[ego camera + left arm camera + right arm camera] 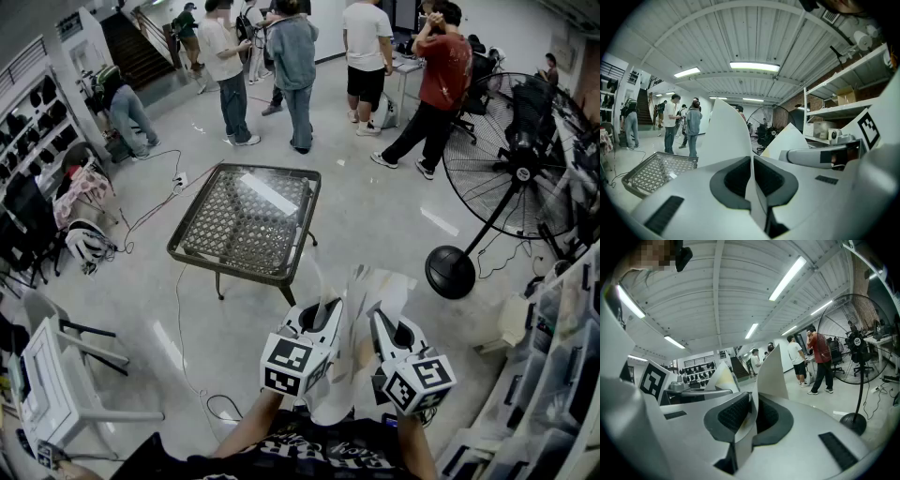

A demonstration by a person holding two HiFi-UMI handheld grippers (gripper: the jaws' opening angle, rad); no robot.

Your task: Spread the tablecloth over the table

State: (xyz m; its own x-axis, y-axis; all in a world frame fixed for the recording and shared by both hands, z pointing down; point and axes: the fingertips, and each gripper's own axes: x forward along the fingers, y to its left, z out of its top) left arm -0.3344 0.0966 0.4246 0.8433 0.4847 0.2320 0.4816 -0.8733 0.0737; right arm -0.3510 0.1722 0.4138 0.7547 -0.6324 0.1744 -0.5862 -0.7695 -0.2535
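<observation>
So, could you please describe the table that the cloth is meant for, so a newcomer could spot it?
On the grey floor, in front of the group of standing people, stands the table. It is square and dark-framed, with a woven lattice top, unlike the round black fan to its right.

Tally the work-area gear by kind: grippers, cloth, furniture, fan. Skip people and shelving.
grippers: 2 (left gripper, right gripper, each shut on the cloth)
tablecloth: 1
table: 1
pedestal fan: 1
total: 5
</observation>
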